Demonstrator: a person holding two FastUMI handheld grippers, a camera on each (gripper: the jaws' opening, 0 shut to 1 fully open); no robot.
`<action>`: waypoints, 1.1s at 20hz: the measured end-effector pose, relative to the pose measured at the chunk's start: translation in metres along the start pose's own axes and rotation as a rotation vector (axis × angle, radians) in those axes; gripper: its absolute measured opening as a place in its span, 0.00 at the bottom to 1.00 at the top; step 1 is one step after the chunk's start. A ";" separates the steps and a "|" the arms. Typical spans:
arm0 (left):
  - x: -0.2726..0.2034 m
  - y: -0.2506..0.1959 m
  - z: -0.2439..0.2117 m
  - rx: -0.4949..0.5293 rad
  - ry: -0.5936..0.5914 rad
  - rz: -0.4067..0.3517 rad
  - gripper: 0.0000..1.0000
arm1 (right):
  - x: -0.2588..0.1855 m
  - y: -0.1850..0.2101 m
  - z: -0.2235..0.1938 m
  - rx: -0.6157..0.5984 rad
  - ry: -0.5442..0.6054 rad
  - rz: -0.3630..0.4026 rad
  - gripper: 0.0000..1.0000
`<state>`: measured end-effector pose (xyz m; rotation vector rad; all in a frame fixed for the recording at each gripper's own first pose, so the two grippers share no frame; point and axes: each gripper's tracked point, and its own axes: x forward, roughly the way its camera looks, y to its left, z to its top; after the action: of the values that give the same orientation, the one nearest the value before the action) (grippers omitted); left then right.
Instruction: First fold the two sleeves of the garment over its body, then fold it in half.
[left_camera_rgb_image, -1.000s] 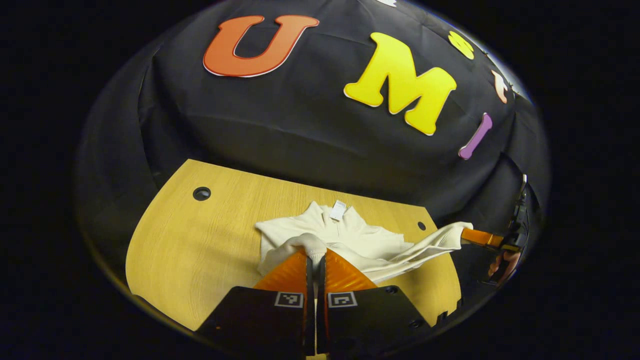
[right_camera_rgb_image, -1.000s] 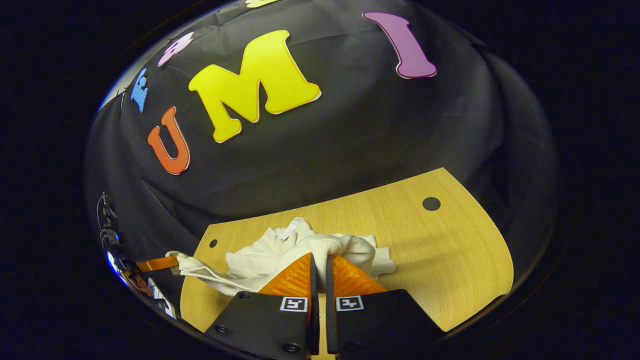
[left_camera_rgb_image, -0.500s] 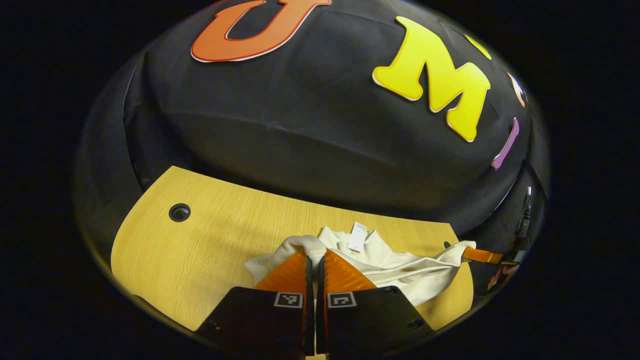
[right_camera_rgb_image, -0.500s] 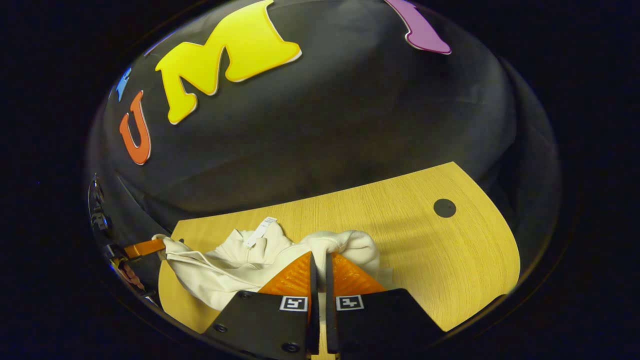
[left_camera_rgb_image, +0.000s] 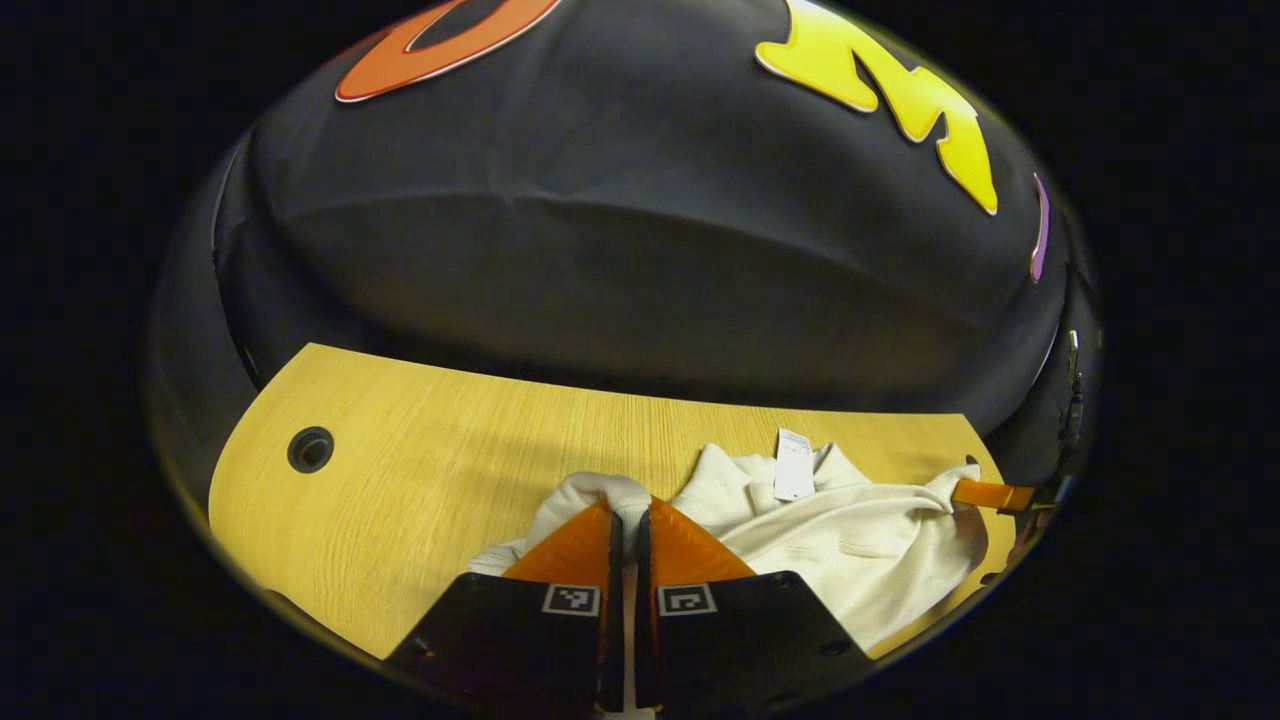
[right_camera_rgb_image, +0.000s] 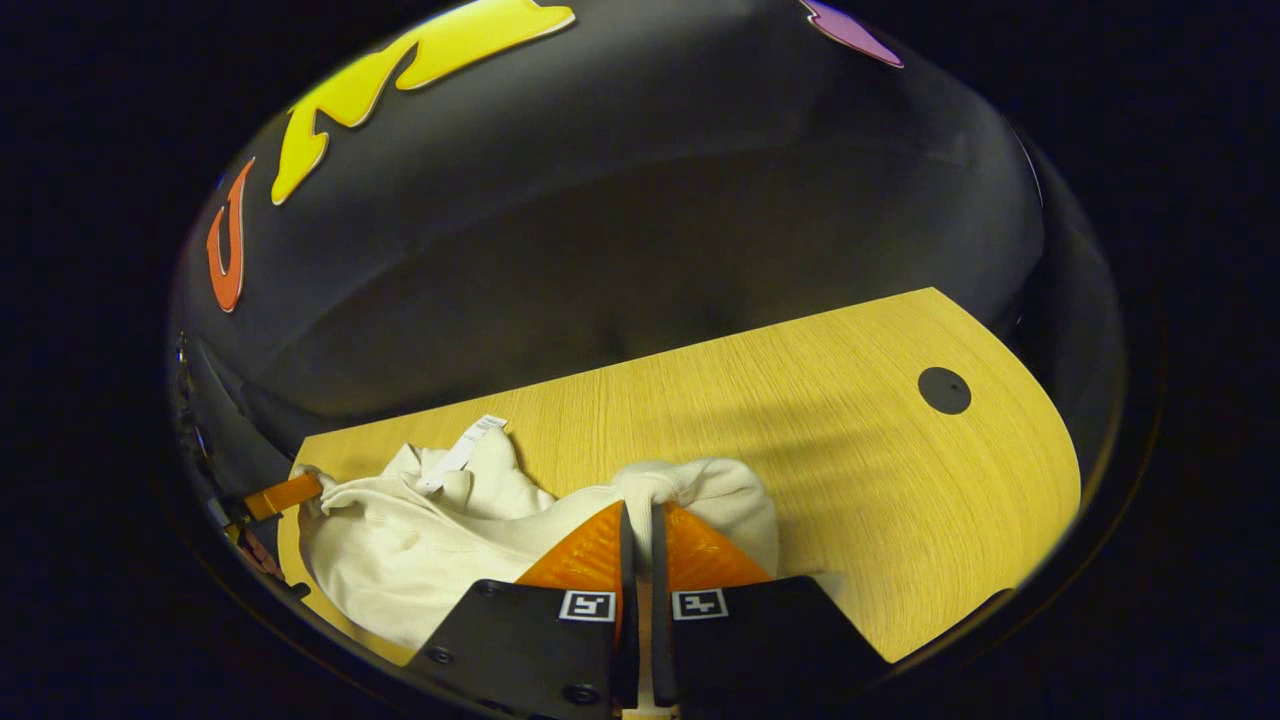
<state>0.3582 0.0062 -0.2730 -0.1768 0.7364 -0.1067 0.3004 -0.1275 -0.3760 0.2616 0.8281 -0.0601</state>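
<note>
Garment (left_camera_rgb_image: 850, 530) lies bunched on the surface (left_camera_rgb_image: 420, 480), near its front edge. Left gripper (left_camera_rgb_image: 630, 515) holds one bunched end between its jaws; right gripper (right_camera_rgb_image: 640, 515) holds the opposite end likewise, cloth spread between them. A tag (left_camera_rgb_image: 794, 478) stands at the garment's rear edge, toward the booth wall (left_camera_rgb_image: 620, 250) behind the surface. Hole (left_camera_rgb_image: 310, 449) in the surface well left of the garment; another hole (right_camera_rgb_image: 944, 390) well to its right.

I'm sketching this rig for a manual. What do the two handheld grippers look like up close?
The left gripper and right gripper match: two wedge-shaped ribbed fingers on flat black plates with screws, each plate carrying a small square black-and-white marker.
</note>
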 end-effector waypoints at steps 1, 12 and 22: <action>-0.001 -0.005 0.006 0.009 -0.009 -0.004 0.13 | -0.002 0.003 0.003 0.006 -0.012 0.003 0.10; -0.070 0.029 0.065 0.003 -0.189 0.082 0.98 | -0.056 -0.010 0.037 -0.037 -0.171 -0.090 0.83; -0.273 0.028 0.115 -0.012 -0.420 0.125 0.98 | -0.242 0.045 0.078 -0.222 -0.436 -0.045 0.89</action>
<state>0.2360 0.0907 -0.0154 -0.1573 0.3278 0.0541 0.1998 -0.1153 -0.1380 0.0163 0.4013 -0.0638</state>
